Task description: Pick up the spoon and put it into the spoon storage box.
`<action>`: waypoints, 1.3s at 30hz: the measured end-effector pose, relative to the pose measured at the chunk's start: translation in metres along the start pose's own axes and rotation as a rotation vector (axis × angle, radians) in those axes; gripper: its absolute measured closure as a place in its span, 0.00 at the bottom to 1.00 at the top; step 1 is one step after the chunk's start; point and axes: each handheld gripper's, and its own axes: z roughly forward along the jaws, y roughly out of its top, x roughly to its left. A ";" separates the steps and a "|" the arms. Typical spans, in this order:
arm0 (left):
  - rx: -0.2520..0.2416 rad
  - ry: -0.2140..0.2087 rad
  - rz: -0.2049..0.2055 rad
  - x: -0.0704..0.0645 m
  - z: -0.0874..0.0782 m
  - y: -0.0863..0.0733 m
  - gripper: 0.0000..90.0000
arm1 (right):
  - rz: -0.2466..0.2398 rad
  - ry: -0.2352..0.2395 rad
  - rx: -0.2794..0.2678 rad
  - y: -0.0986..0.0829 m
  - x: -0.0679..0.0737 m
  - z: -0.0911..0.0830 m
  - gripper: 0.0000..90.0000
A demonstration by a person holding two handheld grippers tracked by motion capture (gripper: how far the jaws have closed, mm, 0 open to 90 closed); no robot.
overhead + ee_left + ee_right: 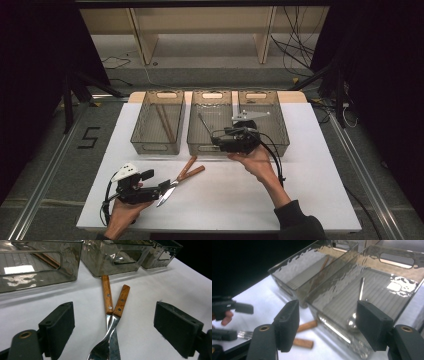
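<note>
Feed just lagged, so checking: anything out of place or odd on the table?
Only the fork and knife: they lie crossed on the white table in front of the bins, outside any bin, fork over the knife. The spoon and chopsticks are in bins. Nothing looks spilled or damaged.

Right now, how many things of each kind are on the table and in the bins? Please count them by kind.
Clear bins: 3
Wooden-handled fork: 1
Wooden-handled knife: 1
Spoon: 1
Chopsticks: 2
Total: 8
</note>
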 end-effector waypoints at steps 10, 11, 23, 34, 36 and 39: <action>0.037 -0.009 0.012 0.004 0.002 0.006 0.19 | -0.008 0.030 -0.027 -0.036 0.004 -0.024 0.38; 0.042 -0.007 0.012 0.003 0.003 0.006 0.19 | -0.011 0.030 -0.028 -0.039 0.004 -0.026 0.38; 0.109 -0.004 0.043 0.005 0.009 0.012 0.20 | -0.020 0.056 -0.037 -0.072 0.006 -0.039 0.35; 0.190 -0.001 0.101 0.002 0.017 0.026 0.21 | -0.028 0.084 -0.058 -0.085 0.015 -0.048 0.31; 0.208 -0.008 0.101 0.003 0.018 0.029 0.21 | -0.022 0.099 -0.061 -0.087 0.015 -0.050 0.31; 0.230 -0.001 0.115 0.003 0.020 0.031 0.21 | -0.022 0.107 -0.060 -0.089 0.017 -0.053 0.30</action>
